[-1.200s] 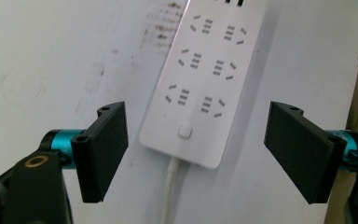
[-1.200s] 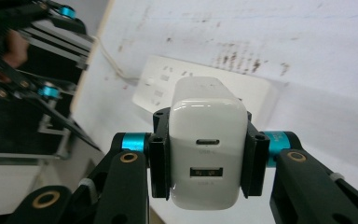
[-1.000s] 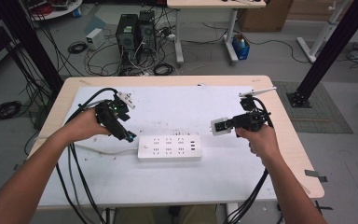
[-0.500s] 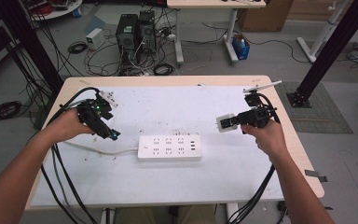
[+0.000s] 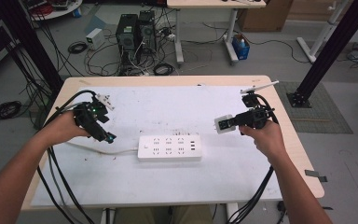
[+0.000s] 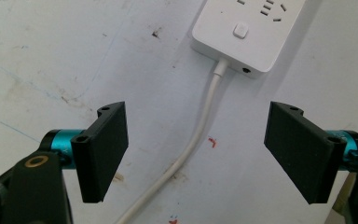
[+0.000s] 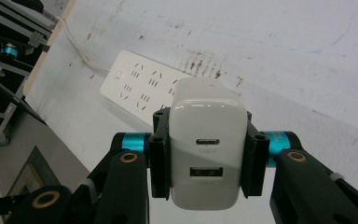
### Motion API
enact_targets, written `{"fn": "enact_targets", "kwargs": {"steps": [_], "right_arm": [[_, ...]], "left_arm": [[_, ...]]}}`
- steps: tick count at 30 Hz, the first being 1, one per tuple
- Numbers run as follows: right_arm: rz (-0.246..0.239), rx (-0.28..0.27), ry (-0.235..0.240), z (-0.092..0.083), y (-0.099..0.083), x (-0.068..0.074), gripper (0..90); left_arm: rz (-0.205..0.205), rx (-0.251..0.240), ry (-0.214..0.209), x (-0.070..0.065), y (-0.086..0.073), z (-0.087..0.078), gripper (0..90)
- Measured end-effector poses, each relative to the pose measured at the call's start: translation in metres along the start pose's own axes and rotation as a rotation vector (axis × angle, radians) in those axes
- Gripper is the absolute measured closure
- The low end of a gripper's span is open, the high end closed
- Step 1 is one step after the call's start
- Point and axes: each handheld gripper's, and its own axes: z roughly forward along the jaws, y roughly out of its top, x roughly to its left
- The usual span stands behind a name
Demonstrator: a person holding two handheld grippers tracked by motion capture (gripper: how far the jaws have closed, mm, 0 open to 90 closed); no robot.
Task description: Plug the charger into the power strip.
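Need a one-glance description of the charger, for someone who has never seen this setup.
Start at the white table, then the long white power strip lying at its middle. To the right of the strip and above the tabletop, the right gripper clamps a small white charger between its jaws. It is a rounded block with two ports on one face, not a flat bar of sockets.

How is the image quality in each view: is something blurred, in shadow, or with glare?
High view: even light, a little soft, no strong glare on the table. Left gripper view: sharp on the power strip and its cord, with a soft shadow beside the cord. Right gripper view: the held charger is sharp and brightly lit on its top, shaded on its lower face.
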Motion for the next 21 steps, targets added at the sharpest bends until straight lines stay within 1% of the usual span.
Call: {"fn": "enact_targets", "kwargs": {"steps": [5,6,7,8,9,10,11,12,13,14,15,16,17,20,21], "right_arm": [[-0.009,0.003,-0.002,0.0,0.003,0.0,62.1],[-0.025,0.003,-0.004,0.001,0.005,0.001,62.1],[-0.025,0.003,-0.004,0.001,0.005,0.001,62.1],[-0.049,0.007,-0.003,0.002,0.008,0.004,62.1],[-0.049,0.007,-0.003,0.002,0.008,0.004,62.1],[-0.07,0.012,-0.007,0.002,0.01,0.006,62.1],[-0.123,0.026,-0.01,0.004,0.013,0.01,62.1],[-0.123,0.026,-0.01,0.004,0.013,0.01,62.1],[-0.15,0.036,-0.011,0.005,0.014,0.012,62.1],[-0.195,0.062,-0.013,0.008,0.017,0.018,62.1],[-0.195,0.062,-0.013,0.008,0.017,0.018,62.1],[-0.218,0.068,-0.018,0.01,0.019,0.02,62.1],[-0.251,0.082,-0.018,0.014,0.023,0.026,62.2],[-0.319,0.111,-0.022,0.022,0.031,0.035,62.2],[-0.319,0.111,-0.022,0.022,0.031,0.035,62.2]], "left_arm": [[-0.003,-0.006,-0.005,0.002,-0.002,-0.001,21.8],[-0.004,-0.004,-0.005,0.002,-0.003,0.0,21.8],[0.004,0.002,-0.005,0.002,-0.003,0.0,21.8],[0.004,0.001,-0.006,0.002,-0.003,0.0,21.8],[0.005,0.0,-0.007,0.002,-0.003,0.0,21.8],[0.012,0.005,-0.011,0.003,-0.004,0.0,21.8],[0.017,0.006,-0.014,0.003,-0.004,0.0,21.8],[0.017,0.005,-0.019,0.002,-0.004,0.001,21.8],[0.032,0.013,-0.023,0.002,-0.005,0.001,21.8],[0.048,0.027,-0.031,0.002,-0.005,0.0,21.8],[0.049,0.033,-0.043,0.001,-0.005,0.001,21.8],[0.062,0.048,-0.053,0.002,-0.005,0.002,21.8],[0.064,0.053,-0.057,0.002,-0.005,0.002,21.8],[0.073,0.061,-0.058,0.002,-0.003,0.004,21.8],[0.073,0.064,-0.058,0.001,-0.002,0.004,21.8]]}}
